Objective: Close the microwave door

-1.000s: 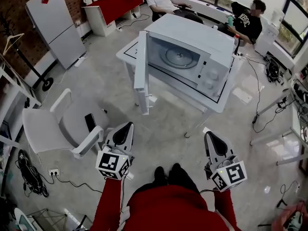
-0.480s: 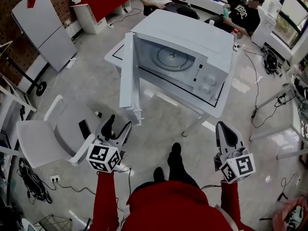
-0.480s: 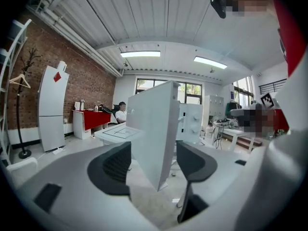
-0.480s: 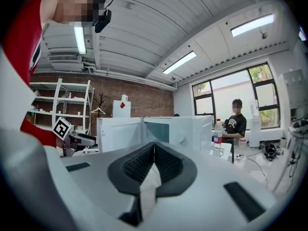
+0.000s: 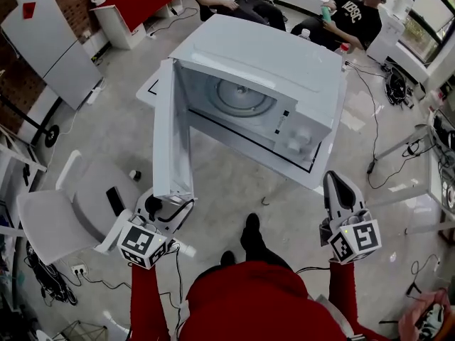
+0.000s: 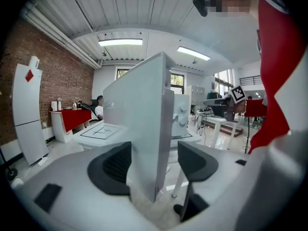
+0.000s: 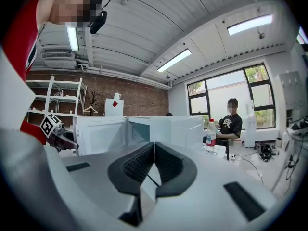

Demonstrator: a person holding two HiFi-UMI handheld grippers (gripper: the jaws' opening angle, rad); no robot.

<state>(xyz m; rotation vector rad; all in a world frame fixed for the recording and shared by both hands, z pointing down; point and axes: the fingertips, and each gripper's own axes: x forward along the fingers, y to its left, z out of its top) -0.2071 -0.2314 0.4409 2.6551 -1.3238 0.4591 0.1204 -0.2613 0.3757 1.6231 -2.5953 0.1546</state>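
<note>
A white microwave (image 5: 263, 69) stands on a white table (image 5: 323, 172), its door (image 5: 170, 141) swung wide open to the left. My left gripper (image 5: 169, 206) is at the door's free edge. Its jaws are opening, and in the left gripper view the door's edge (image 6: 144, 119) stands between the pads (image 6: 115, 165) with a gap on each side. My right gripper (image 5: 340, 190) hovers at the table's right front, apart from the microwave, shut on nothing. In the right gripper view its pads (image 7: 139, 165) meet, with the open microwave (image 7: 163, 129) ahead.
A white chair (image 5: 50, 219) stands close on the left of my left gripper. A refrigerator (image 5: 43, 41) and a red counter (image 5: 138, 2) are at the back left. Seated people (image 5: 355, 13) are behind the table. Cables (image 5: 384, 148) lie on the floor at right.
Both grippers have moved forward toward the microwave. The left gripper's jaws went from shut to wide apart and now straddle the door's edge. The right gripper stayed shut.
</note>
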